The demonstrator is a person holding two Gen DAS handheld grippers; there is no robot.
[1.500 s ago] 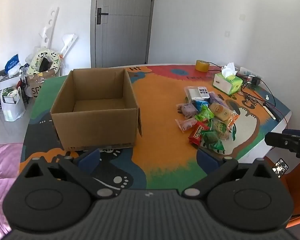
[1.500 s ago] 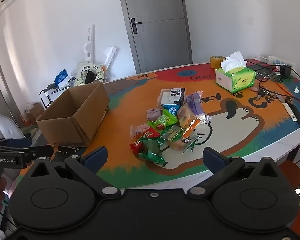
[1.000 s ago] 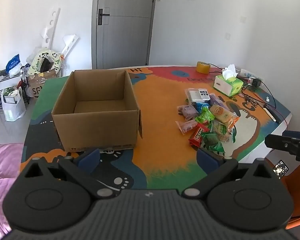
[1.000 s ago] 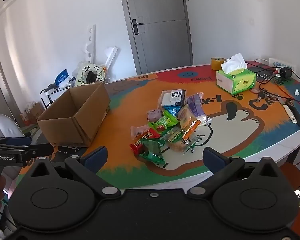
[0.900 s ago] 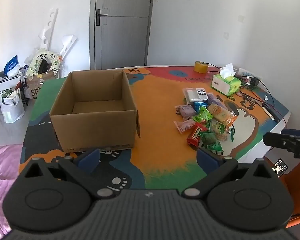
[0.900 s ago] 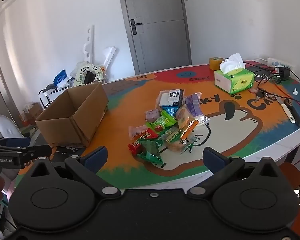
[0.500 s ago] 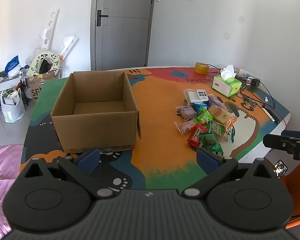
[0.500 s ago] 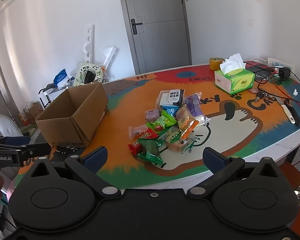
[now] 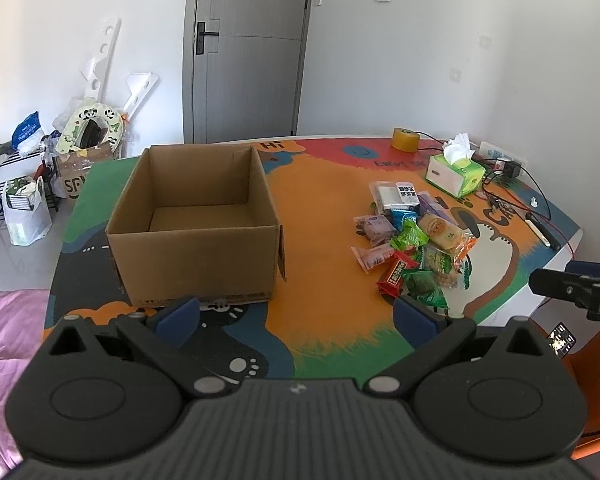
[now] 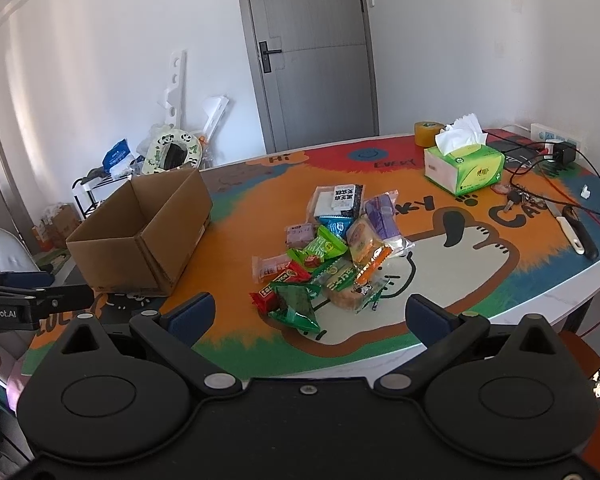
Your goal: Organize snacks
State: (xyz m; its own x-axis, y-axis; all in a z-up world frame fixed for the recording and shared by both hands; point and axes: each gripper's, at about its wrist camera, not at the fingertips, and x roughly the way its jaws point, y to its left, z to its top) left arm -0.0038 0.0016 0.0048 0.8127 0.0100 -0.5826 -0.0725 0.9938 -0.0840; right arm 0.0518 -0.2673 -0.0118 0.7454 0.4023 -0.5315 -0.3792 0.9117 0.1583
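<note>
Your right gripper [image 10: 308, 314] and left gripper [image 9: 296, 316], both spread wide and unladen, hover short of the snack pile [image 10: 332, 252] and empty cardboard box [image 9: 192, 224].

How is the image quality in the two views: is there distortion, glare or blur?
Left wrist view: fisheye bends the door frame; box and snacks are sharp, evenly lit. Right wrist view: same curved edges, bright daylight on the left wall, soft shine on the snacks, no blur.
</note>
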